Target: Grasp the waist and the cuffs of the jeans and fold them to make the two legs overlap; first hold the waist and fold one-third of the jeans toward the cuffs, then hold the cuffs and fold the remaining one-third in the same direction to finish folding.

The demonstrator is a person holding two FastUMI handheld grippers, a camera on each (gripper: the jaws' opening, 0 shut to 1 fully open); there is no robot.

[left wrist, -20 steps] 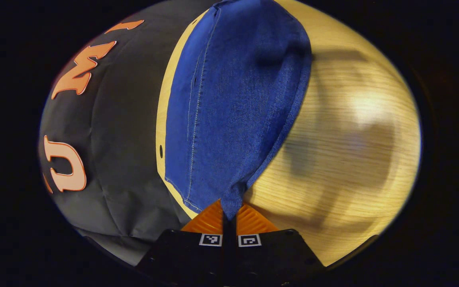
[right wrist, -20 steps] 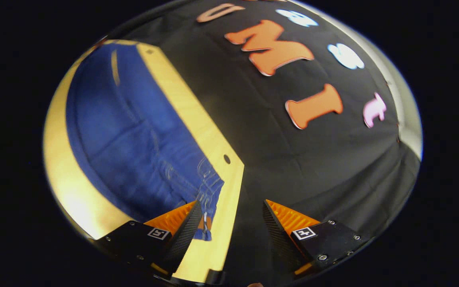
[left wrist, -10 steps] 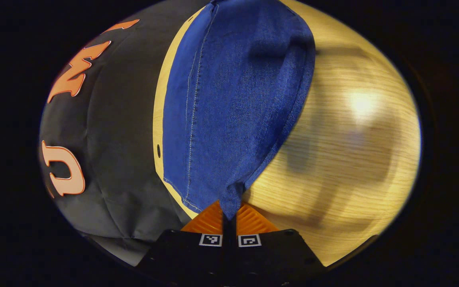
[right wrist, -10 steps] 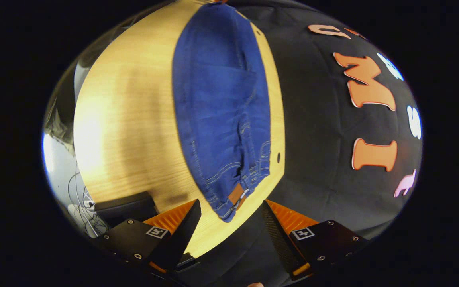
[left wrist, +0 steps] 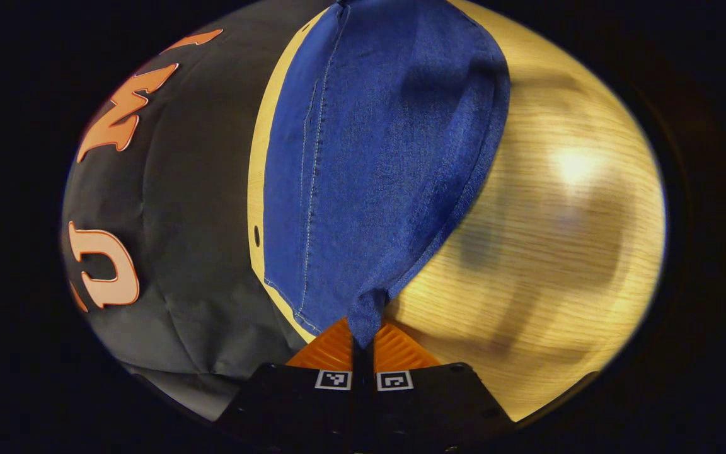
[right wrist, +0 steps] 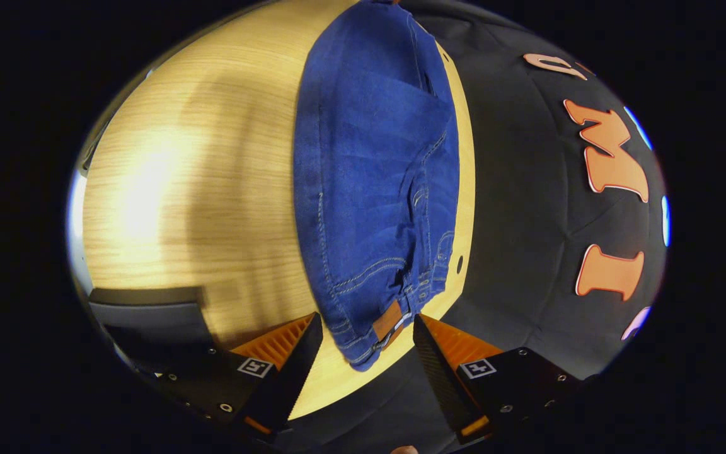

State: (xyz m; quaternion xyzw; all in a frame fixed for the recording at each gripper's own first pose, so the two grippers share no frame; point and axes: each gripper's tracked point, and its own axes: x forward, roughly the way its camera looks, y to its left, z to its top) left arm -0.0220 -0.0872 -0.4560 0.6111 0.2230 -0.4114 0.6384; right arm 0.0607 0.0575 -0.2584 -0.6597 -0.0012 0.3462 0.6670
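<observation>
The jeans point(right wrist: 372, 183) lie stretched along the far edge of the wooden desk point(right wrist: 212, 208), next to the black cloth wall. The left tool point(left wrist: 363, 340) is closed, both orange fingers pinching a bunched corner of denim at the cuff end, and the leg point(left wrist: 375, 157) runs away from it over the desk. The right tool point(right wrist: 368, 343) is spread wide, its fingers on either side of the waist point(right wrist: 375, 321), probably just above it, not touching the fabric.
</observation>
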